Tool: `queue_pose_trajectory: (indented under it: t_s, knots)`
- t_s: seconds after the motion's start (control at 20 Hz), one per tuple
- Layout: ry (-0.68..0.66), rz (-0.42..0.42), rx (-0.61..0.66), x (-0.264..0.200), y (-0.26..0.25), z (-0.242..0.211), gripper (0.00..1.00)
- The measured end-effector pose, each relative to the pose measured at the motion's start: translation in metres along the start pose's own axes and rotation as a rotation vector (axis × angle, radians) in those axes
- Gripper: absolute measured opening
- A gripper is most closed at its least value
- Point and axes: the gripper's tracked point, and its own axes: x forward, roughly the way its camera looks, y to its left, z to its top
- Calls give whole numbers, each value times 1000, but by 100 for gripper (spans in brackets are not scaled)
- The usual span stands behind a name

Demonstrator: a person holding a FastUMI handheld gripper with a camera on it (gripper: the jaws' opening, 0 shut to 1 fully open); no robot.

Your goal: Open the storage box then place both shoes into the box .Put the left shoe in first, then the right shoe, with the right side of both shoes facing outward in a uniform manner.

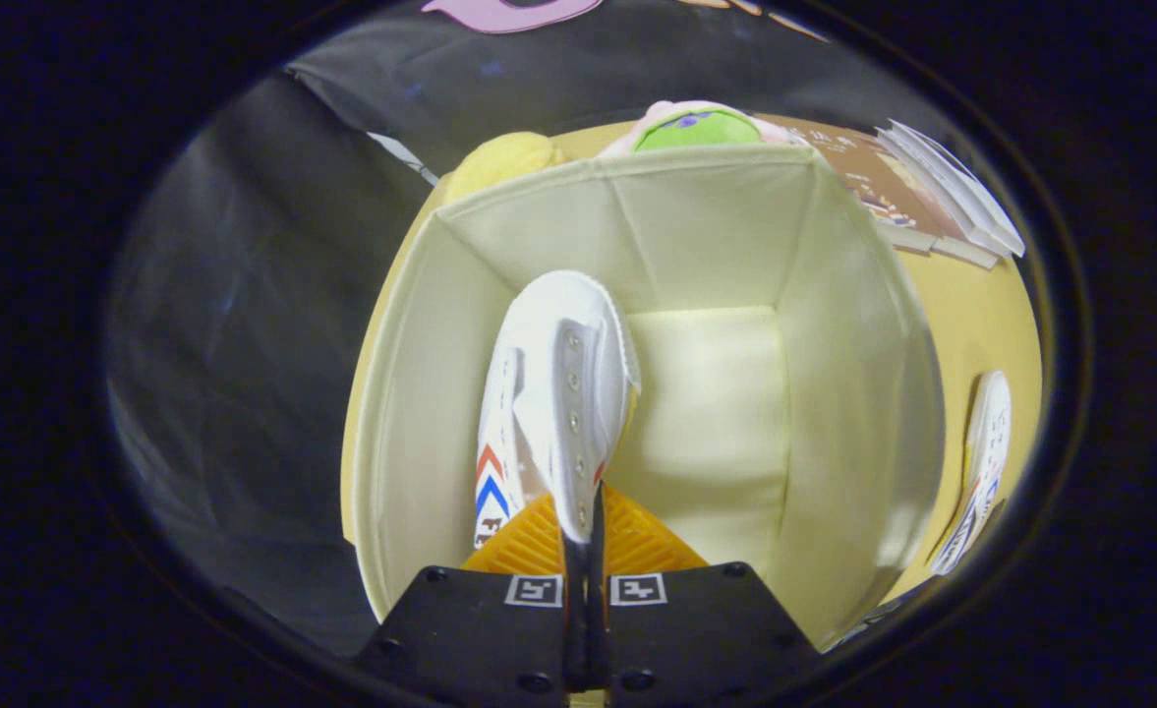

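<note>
An open cream storage box (853, 393) stands on a yellow table, and I look down into it. My gripper (583, 536) is shut on the eyelet edge of a white shoe (558, 374) with red and blue chevrons. The shoe hangs toe-down inside the box, near its left wall. A second white shoe (981, 462) with the same chevrons lies on the table outside the box's right wall.
Beyond the box's far wall sit a yellow plush (499, 162) and a pink and green toy (696, 128). Several booklets (932, 197) lie fanned on the yellow table (971, 305) at the far right. Black cloth hangs to the left.
</note>
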Motion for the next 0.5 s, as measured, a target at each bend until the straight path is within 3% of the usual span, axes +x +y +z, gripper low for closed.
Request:
queue_pose_trajectory:
  t_s: [0.2,0.45,0.5]
  knots:
    - [-77,104,-22,-15,20,13,47]
    - [-217,126,-91,-66,6,37,100]
    - [-235,135,-87,-76,2,40,100]
